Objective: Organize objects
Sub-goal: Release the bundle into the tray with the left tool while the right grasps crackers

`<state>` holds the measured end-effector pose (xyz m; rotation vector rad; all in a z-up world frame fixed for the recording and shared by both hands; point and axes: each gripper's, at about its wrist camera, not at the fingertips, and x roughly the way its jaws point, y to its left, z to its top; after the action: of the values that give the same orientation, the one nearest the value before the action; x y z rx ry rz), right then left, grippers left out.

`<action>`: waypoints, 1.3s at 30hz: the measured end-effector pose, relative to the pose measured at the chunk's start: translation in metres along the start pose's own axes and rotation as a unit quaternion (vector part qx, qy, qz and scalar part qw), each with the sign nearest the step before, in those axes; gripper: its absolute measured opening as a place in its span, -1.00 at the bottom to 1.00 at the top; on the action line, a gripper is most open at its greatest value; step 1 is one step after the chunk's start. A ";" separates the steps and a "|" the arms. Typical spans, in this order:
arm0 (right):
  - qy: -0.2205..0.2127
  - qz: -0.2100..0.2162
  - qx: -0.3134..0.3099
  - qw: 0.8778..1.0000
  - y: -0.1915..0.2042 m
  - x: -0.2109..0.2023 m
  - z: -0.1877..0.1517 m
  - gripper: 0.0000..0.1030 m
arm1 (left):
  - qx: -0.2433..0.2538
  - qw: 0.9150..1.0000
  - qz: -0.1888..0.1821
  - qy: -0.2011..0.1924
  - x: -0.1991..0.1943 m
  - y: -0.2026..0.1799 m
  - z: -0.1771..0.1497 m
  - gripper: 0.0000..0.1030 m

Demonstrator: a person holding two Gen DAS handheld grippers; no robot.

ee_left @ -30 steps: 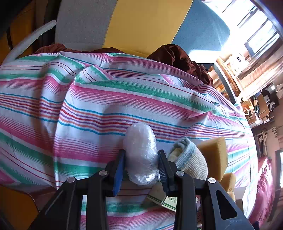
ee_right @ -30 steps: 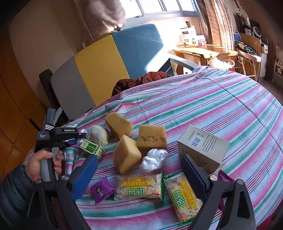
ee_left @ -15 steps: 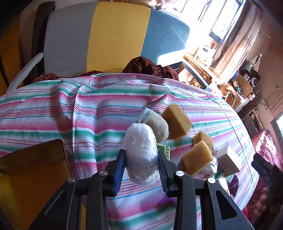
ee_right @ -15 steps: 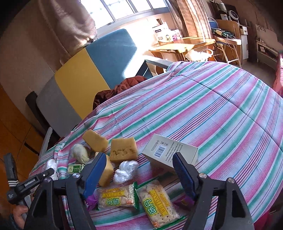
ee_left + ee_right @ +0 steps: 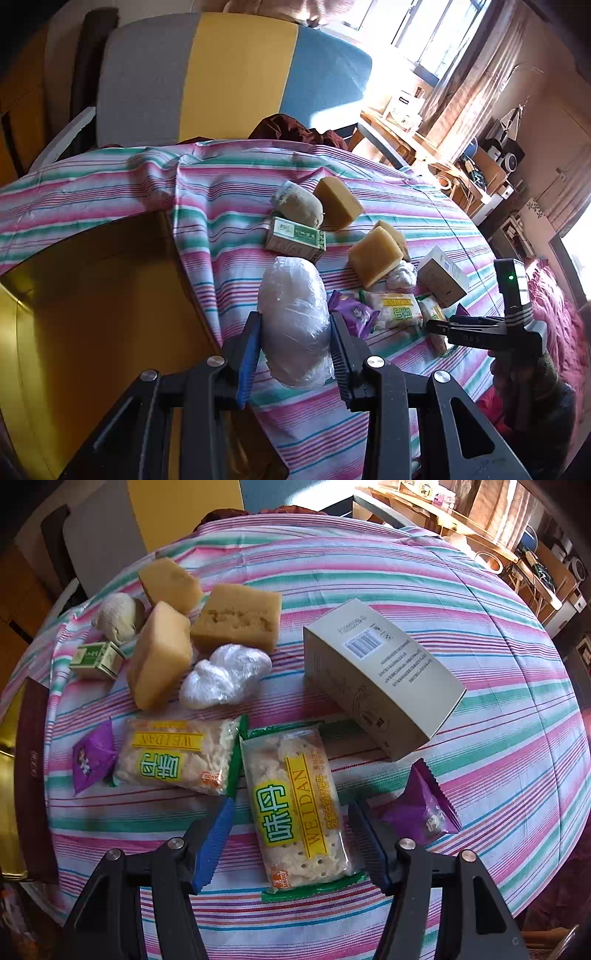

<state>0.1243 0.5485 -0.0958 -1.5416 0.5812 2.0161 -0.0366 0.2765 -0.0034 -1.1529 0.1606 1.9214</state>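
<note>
Currently mid-sort on striped-cloth surface [image 5: 498, 664].

Left hand-held gripper [image 5: 295, 354]: pinching crumpled clear plastic-wrap bundle [image 5: 293, 321] across its middle, pads pressed into both sides, bundle sticking out past the tips. Held clear of the cloth near the surface's edge, above the boundary with a yellow-brown area [image 5: 92, 314] at left. Probably carrying it off to a drop spot; can't tell which.

Right hand-held gripper [image 5: 291, 834]: aimed steeply down, jaws closing, straddling lower half of green-edged clear cracker packet with yellow label [image 5: 295, 805]. Gap visible between both blue pads and the packet, so no pinch yet. Approach across the narrow width makes sense: flat, crinkly pack, long side too wide.

Rest of the pile, all lying on the cloth:
- second matching cracker packet [image 5: 173, 760] just left, touching the first
- small purple foil sachet [image 5: 92, 757] left of that, another purple sachet [image 5: 424, 805] right of the gripper
- grey-beige cardboard box with barcode [image 5: 380, 675] lying on its side
- three tan sponge blocks [image 5: 236, 616] clustered, a smaller plastic-wrap wad [image 5: 225, 675] against them
- small green-and-white carton [image 5: 98, 659] and rolled pale sock [image 5: 118, 616] far left

Risk: packet slipping or crackers crushing if squeezed hard.
</note>
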 end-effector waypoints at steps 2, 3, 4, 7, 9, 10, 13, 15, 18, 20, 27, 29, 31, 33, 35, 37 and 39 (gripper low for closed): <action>0.001 -0.018 -0.004 1.000 0.001 0.005 -0.001 -0.06 | -0.013 1.000 0.009 -0.003 -0.011 0.014 -0.009 -0.30; 0.000 -0.018 -0.005 1.000 0.002 0.006 -0.002 -0.08 | -0.020 1.000 0.014 -0.004 -0.017 0.024 -0.013 -0.29; -0.001 -0.019 -0.007 1.000 0.003 0.006 -0.003 -0.08 | -0.029 0.999 0.023 -0.006 -0.022 0.035 -0.018 -0.29; 0.001 -0.031 -0.017 0.999 0.008 0.012 -0.006 -0.09 | -0.051 0.996 0.068 -0.012 -0.039 0.076 -0.033 -0.29; 0.001 -0.030 -0.014 0.999 0.008 0.013 -0.008 -0.09 | -0.065 0.993 0.100 -0.012 -0.049 0.109 -0.036 -0.29; 0.000 -0.030 -0.014 0.999 0.009 0.013 -0.009 -0.09 | -0.073 0.990 0.116 -0.012 -0.053 0.126 -0.037 -0.29; -0.002 -0.035 -0.014 0.999 0.010 0.014 -0.012 -0.08 | -0.085 0.983 0.160 -0.005 -0.056 0.170 -0.037 -0.29; -0.006 -0.040 -0.016 0.999 0.013 0.013 -0.015 -0.08 | -0.099 0.980 0.173 0.001 -0.053 0.194 -0.035 -0.29; -0.010 -0.042 -0.018 0.999 0.016 0.015 -0.018 -0.08 | -0.104 0.975 0.195 0.000 -0.046 0.216 -0.028 -0.29; -0.013 -0.043 -0.020 0.999 0.018 0.015 -0.019 -0.08 | -0.114 0.974 0.198 0.000 -0.039 0.226 -0.021 -0.29; -0.018 -0.047 -0.028 0.998 0.026 0.018 -0.020 -0.09 | -0.108 0.963 0.245 0.023 -0.007 0.246 0.001 -0.26; -0.020 -0.048 -0.029 0.998 0.029 0.020 -0.024 -0.09 | -0.107 0.959 0.262 0.024 -0.002 0.251 0.002 -0.22; -0.021 -0.048 -0.029 0.998 0.026 0.017 -0.020 -0.09 | -0.111 0.956 0.270 0.021 -0.001 0.256 0.003 -0.20; -0.023 -0.046 -0.025 0.998 0.025 0.017 -0.021 -0.09 | -0.116 0.957 0.264 0.015 -0.004 0.258 0.001 -0.19; -0.026 -0.047 -0.022 0.998 0.026 0.015 -0.022 -0.10 | -0.114 0.957 0.265 0.008 -0.010 0.255 -0.003 -0.18; -0.029 -0.047 -0.022 0.998 0.031 0.017 -0.021 -0.10 | -0.115 0.959 0.259 -0.004 -0.020 0.250 -0.008 -0.18; -0.030 -0.045 -0.019 0.998 0.029 0.011 -0.019 -0.10 | -0.119 0.960 0.255 -0.015 -0.031 0.244 -0.015 -0.18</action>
<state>0.1173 0.5165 -0.1104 -1.4955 0.4448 2.0094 -0.1980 0.0990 -0.0614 -1.3306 0.2323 2.4647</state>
